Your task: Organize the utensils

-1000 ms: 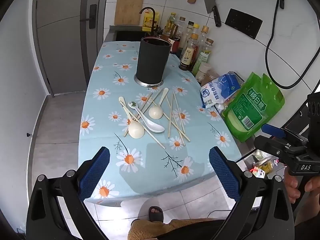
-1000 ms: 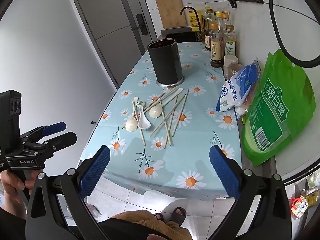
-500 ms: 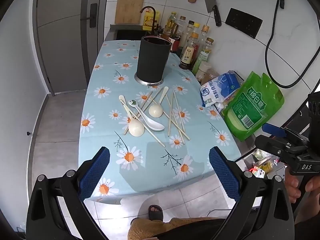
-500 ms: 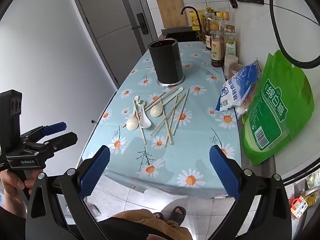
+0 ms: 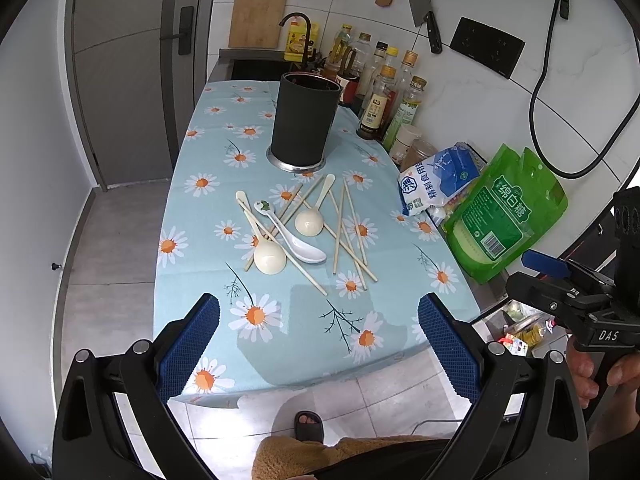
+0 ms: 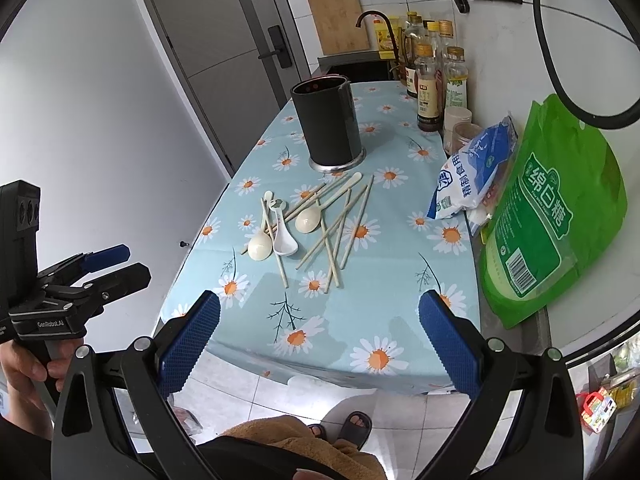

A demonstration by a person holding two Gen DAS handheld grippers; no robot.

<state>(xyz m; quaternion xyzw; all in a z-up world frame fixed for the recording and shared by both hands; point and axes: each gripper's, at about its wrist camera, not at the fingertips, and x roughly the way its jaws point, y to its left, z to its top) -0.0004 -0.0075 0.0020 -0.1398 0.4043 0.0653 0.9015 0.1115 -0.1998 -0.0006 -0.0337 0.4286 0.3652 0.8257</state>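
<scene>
A daisy-print tablecloth covers the narrow table between grey doors and a tiled wall lined with sauce bottles, a green sugar bag and a blue-white salt bag. The black utensil holder stands upright at mid-table, its contents not visible; just in front lie loose chopsticks, 2 cream spoons and 1 white ceramic spoon. The left gripper and right gripper hang over the bare near edge, fingers spread wide and empty.
</scene>
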